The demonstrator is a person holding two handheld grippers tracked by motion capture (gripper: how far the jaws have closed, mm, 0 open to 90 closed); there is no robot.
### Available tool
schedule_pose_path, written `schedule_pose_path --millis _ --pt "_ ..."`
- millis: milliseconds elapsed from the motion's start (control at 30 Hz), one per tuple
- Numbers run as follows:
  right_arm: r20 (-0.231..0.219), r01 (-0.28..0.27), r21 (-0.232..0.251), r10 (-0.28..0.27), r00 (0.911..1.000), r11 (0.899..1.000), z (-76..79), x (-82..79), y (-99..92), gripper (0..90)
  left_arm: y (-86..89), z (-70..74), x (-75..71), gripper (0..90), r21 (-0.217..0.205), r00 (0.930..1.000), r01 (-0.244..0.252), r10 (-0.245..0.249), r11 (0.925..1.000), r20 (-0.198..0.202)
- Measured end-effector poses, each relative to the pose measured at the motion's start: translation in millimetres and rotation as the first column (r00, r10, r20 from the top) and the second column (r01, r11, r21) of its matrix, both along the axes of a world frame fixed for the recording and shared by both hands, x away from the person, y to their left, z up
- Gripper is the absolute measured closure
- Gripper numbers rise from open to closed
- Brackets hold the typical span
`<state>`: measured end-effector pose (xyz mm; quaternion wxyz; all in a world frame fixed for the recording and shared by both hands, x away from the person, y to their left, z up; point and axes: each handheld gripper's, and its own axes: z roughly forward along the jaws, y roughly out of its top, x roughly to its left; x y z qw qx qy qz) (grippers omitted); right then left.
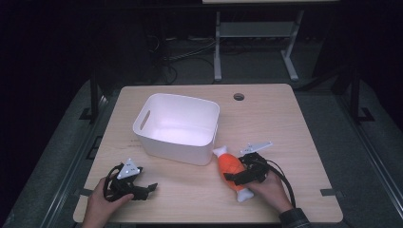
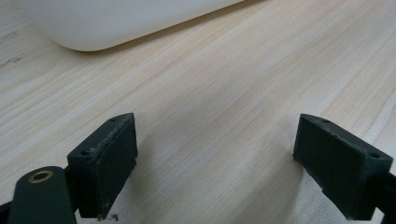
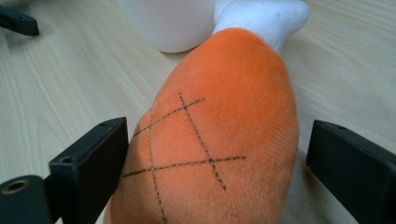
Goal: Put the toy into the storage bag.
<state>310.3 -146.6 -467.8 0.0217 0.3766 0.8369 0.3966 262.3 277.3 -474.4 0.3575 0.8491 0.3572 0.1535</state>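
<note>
At the lower middle of the high view, the right gripper (image 1: 243,172) is set over an orange plush toy (image 1: 231,167) with white ends, which lies on the wooden table (image 1: 294,123) just beside the lower right corner of the white bin (image 1: 177,127). The step in hand seems to be the grasp of this toy, probably to put it in the bin. In the right gripper view the 2 jaws stand spread, 1 on each side of the orange body (image 3: 219,144); the left one is at the fabric, the right one has a small gap, so no pinch is made yet. The next move calls for closing on the thick middle part and then lifting above the bin wall.

The left gripper (image 1: 134,186) rests at the lower left of the high view, well apart from the toy, with jaws wide open over bare wood (image 2: 219,116).

The right gripper view shows black stitched crossing lines on the plush, which the high view is too small to give. The high view alone shows that the bin is empty.
</note>
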Motion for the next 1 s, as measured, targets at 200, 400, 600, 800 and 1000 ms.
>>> schedule_pose_path --millis 200,400,600,800,1000 --pt "-0.008 -0.029 -0.002 0.029 0.9996 1.000 -2.2 -2.3 3.0 13.7 0.0 -0.1 0.0 12.7 -0.001 1.0000 0.000 0.000 1.0000 0.001" --pt "-0.005 -0.055 -0.002 0.055 0.9985 0.998 -3.1 -5.3 5.3 23.0 0.1 -0.2 -0.6 12.7 -0.002 1.0000 -0.001 0.001 1.0000 0.000" --pt "0.000 -0.063 0.002 0.063 0.9980 0.998 -2.0 -6.5 4.3 27.3 0.1 -0.1 -0.8 12.7 -0.002 1.0000 -0.001 0.001 1.0000 0.000" --pt "0.012 -0.074 0.002 0.074 0.9972 0.997 0.2 -7.0 2.2 28.4 0.2 -0.1 -0.7 12.8 -0.001 1.0000 -0.001 0.001 1.0000 0.000" --pt "0.031 -0.067 -0.005 0.068 0.9972 0.998 6.3 -7.8 -4.7 28.6 0.2 0.0 -0.7 12.7 -0.001 1.0000 -0.001 0.001 1.0000 -0.001"
